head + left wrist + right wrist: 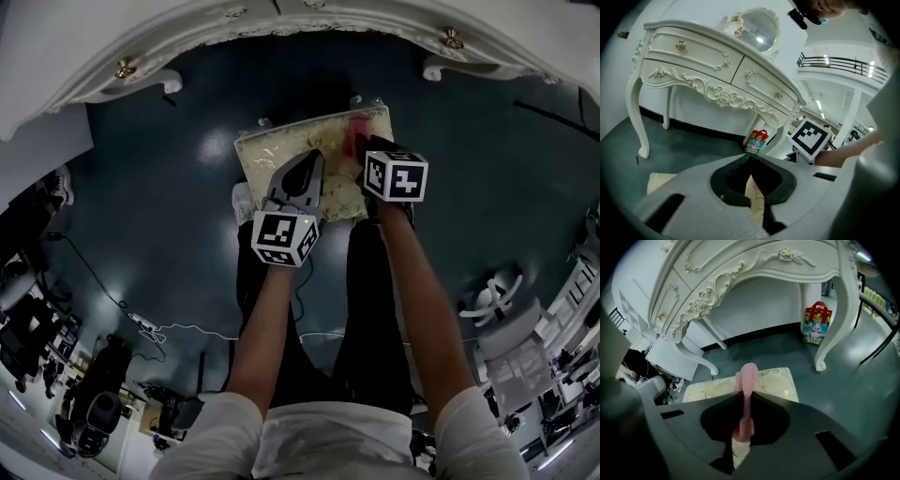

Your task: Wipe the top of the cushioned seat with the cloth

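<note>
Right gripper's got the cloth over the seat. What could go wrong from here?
1. The cloth is pinched in the right gripper as a narrow bunched strip, so the hard jaw tips might drag on the cushioned seat instead of fabric.
2. The left gripper, shut and empty, sits over the seat's middle, likely in the wipe path.
3. The seat looks unbraced and could slide toward the dressing table leg.

White ornate dressing table (708, 65) with gold knobs (681, 45), oval mirror (759, 33) on top — red bunny gift bag (816, 323) beside its leg on dark floor (159, 206).
</note>
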Demonstrator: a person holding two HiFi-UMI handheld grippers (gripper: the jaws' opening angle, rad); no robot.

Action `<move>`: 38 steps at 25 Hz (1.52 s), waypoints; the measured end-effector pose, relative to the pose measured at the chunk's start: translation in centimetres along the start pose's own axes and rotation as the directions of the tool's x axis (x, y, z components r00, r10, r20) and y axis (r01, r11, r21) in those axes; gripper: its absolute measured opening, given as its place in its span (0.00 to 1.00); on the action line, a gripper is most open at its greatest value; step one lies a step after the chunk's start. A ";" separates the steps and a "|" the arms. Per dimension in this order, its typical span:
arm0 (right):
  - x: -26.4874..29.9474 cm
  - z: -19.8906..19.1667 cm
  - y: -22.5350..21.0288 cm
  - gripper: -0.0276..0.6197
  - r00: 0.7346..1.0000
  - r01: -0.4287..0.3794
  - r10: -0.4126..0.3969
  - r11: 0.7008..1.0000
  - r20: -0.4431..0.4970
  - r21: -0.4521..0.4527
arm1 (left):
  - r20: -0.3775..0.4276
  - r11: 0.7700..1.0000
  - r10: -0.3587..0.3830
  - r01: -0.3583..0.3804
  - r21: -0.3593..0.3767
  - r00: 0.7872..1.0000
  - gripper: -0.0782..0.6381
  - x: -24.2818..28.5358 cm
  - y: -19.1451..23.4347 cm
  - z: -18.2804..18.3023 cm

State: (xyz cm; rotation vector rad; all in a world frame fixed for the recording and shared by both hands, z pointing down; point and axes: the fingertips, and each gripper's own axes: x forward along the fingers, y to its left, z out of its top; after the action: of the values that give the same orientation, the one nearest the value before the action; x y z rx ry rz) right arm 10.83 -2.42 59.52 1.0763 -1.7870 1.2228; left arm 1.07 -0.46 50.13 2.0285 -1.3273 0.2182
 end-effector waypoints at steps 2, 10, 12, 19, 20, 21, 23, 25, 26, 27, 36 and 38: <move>-0.6 0.4 -1.5 0.09 0.999 0.027 -0.026 0.999 0.019 -0.018 | 0.004 1.000 -0.005 0.005 -0.015 1.000 0.12 0.8 -0.9 -0.3; -1.9 0.9 -4.9 0.09 0.996 0.052 -0.057 0.996 0.075 0.067 | -0.012 0.999 -0.030 0.030 -0.016 0.999 0.12 2.1 -3.1 -1.7; -1.9 1.1 -5.1 0.09 0.994 0.079 -0.082 0.996 0.079 0.037 | -0.016 1.000 -0.027 0.027 -0.015 1.000 0.12 1.9 -3.0 -1.9; -2.0 1.1 -7.9 0.09 0.981 0.174 -0.178 0.983 0.073 0.048 | 0.001 1.000 -0.020 0.020 -0.010 1.000 0.12 0.6 -1.8 -1.3; -2.0 1.1 -7.9 0.09 0.981 0.178 -0.180 0.983 0.065 0.042 | 0.006 1.000 -0.014 0.015 -0.012 1.000 0.12 0.2 -1.4 -1.1; -1.9 1.1 -7.9 0.09 0.980 0.187 -0.189 0.982 0.058 0.036 | 0.010 1.000 -0.009 0.009 -0.015 1.000 0.12 -0.3 -1.0 -1.0; -2.0 1.2 -7.6 0.09 0.976 0.207 -0.208 0.978 0.062 0.027 | 0.015 1.000 0.007 -0.007 -0.022 1.000 0.12 -1.3 0.0 -0.8; -2.1 1.8 -5.4 0.09 0.977 0.190 -0.191 0.982 0.093 0.018 | 0.018 0.999 0.034 -0.033 -0.027 0.999 0.12 -2.5 1.5 -0.6; -2.0 2.0 -3.5 0.09 0.981 0.158 -0.158 0.987 0.109 0.011 | 0.021 0.998 0.053 -0.052 -0.032 0.998 0.12 -3.2 2.4 -0.5; -1.8 2.1 -1.2 0.09 0.986 0.116 -0.116 0.993 0.120 0.002 | 0.023 0.997 0.075 -0.074 -0.039 0.997 0.12 -4.0 3.5 -0.4; 3.5 -3.1 17.4 0.09 0.984 -0.176 0.177 0.983 0.015 -0.058 | 0.046 0.968 0.210 -0.201 -0.151 0.977 0.12 -11.8 13.0 -0.3; 4.6 -4.4 20.5 0.09 0.979 -0.204 0.202 0.975 -0.029 -0.092 | 0.051 0.961 0.242 -0.232 -0.153 0.969 0.12 -13.5 14.6 -0.2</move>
State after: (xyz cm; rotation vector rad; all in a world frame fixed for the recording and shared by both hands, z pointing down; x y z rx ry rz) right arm -9.31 4.85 57.54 0.8415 -1.9566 1.2490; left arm -17.66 6.23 50.43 1.7682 -1.5830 0.1545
